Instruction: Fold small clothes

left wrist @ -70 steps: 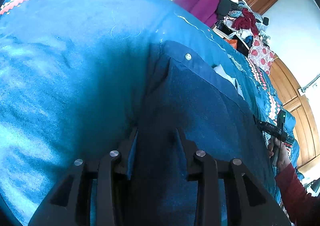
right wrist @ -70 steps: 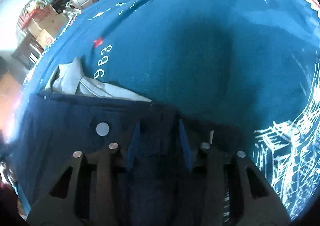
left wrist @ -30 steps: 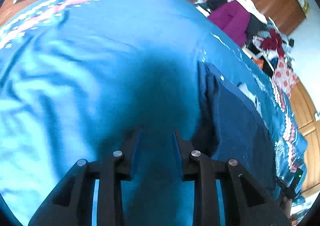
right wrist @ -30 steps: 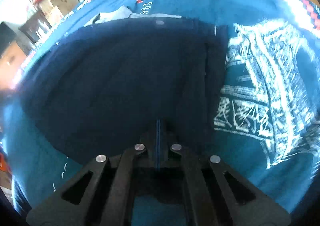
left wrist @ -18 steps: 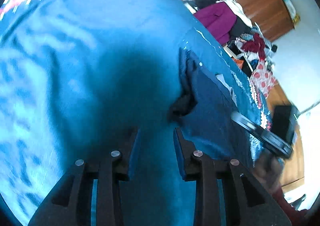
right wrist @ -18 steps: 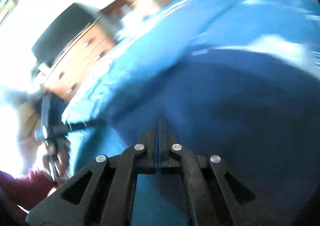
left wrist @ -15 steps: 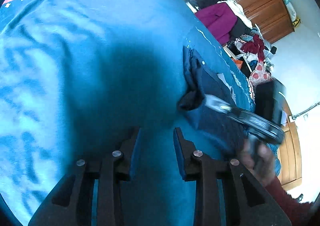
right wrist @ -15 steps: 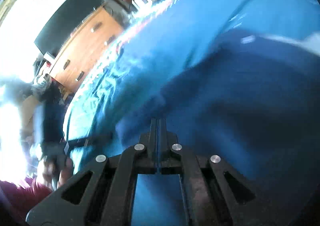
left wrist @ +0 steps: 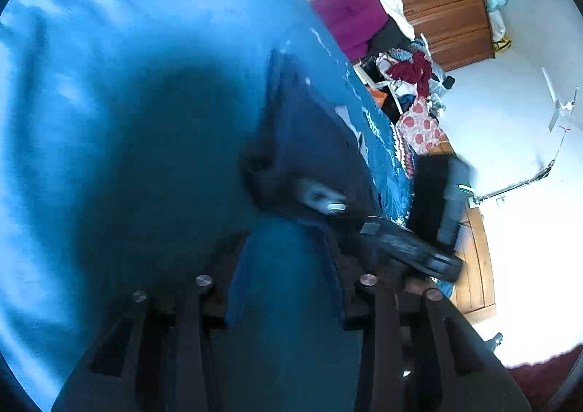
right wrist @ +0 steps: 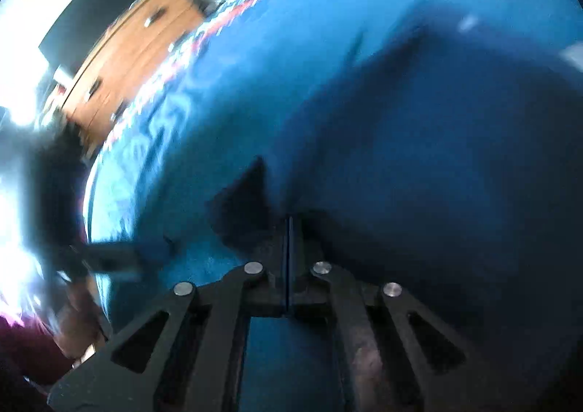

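Navy garment (left wrist: 313,142) lies on the blue bedspread (left wrist: 109,120) in the left wrist view, stretching away toward the cluttered wardrobe side, its near edge bunched into a dark lump. The left gripper (left wrist: 284,266) hovers over bare bedspread just short of that lump; its jaws have just been opening and stand partly apart with nothing between them. The right gripper (left wrist: 328,202) reaches in from the right, its tip at the bunched edge.

In the blurred right wrist view, the right gripper (right wrist: 288,230) has its jaws pressed fully together, pinching a dark point of the garment (right wrist: 247,189) that sticks up just left of the tips. The garment spreads away to the right over the bedspread (right wrist: 328,47).
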A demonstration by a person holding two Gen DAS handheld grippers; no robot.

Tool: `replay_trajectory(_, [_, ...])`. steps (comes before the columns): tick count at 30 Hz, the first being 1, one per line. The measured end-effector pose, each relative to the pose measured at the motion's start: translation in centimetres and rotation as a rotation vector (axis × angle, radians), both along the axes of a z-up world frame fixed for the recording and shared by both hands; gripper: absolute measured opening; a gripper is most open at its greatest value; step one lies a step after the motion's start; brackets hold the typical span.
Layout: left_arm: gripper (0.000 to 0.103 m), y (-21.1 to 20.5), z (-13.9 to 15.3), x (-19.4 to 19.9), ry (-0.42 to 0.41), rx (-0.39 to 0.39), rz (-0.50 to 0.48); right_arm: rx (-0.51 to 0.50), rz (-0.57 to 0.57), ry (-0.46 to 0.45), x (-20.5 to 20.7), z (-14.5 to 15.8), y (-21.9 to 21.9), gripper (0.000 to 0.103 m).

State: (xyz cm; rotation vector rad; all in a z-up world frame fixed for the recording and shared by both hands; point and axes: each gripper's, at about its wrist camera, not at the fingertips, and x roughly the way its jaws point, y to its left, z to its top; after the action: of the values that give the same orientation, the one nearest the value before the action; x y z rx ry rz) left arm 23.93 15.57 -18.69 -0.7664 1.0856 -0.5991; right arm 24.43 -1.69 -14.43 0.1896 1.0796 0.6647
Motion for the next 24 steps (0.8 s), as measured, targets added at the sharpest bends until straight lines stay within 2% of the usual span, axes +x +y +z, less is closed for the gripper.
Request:
replay_trajectory(2, [0.042, -1.2, -0.6, 0.4, 0.01, 0.002, 0.018, 0.04, -0.061, -0.042, -1.3, 1.9, -2.0, 0.0])
replay_trajectory(3, [0.042, -1.8, -0.8, 0.8, 0.005, 0.014, 0.04, 0.059, -0.088, -0.052, -1.9, 2.4, -3.0, 0.005])
replay_trajectory(5, [0.042, -2.1, -1.3, 1.2, 0.01, 0.035, 0.097, 0.065, -0.139, -0.074, -3.1, 3.0, -4.6, 0.022])
replay_trajectory(6, [0.042, -2.2, -1.4, 1.5, 0.012, 0.037, 0.127, 0.064, -0.158, -0.077, -3.7, 3.0, -5.4, 0.037])
replay_trajectory(7, [0.042, -2.5, -1.4, 1.8, -0.001, 0.05, 0.144, 0.066, -0.169, -0.077, -4.0, 3.1, -5.5, 0.042])
replay_trajectory(10, [0.04, -3.4, -1.5, 2.9, -0.017, 0.093, 0.183, 0.079, -0.182, -0.078, -5.0, 3.1, -6.0, 0.042])
replay_trajectory(12, [0.035, -4.0, -1.3, 3.7, -0.037, 0.123, 0.213, 0.092, -0.189, -0.089, -5.0, 3.5, -5.6, 0.042])
replay_trajectory(13, [0.027, -4.2, -1.2, 4.1, -0.053, 0.144, 0.218, 0.099, -0.193, -0.097, -4.9, 4.0, -6.0, 0.042])
replay_trajectory(14, [0.009, -4.3, -1.1, 4.3, -0.07, 0.162, 0.222, 0.111, -0.197, -0.107, -4.5, 4.4, -6.1, 0.042])
replay_trajectory(17, [0.006, -6.2, 0.9, 4.4, -0.179, 0.209, 0.194, 0.136, -0.225, -0.121, -2.8, 5.9, -7.2, 0.042])
replay_trajectory(20, [0.006, -8.4, 2.9, 3.7, -0.283, 0.262, 0.148, 0.109, -0.241, -0.124, 0.9, 7.1, -8.7, 0.043])
replay_trajectory(24, [0.006, -10.7, 3.9, 2.8, -0.355, 0.302, 0.117, 0.03, -0.194, -0.076, 6.4, 7.4, -8.9, 0.057])
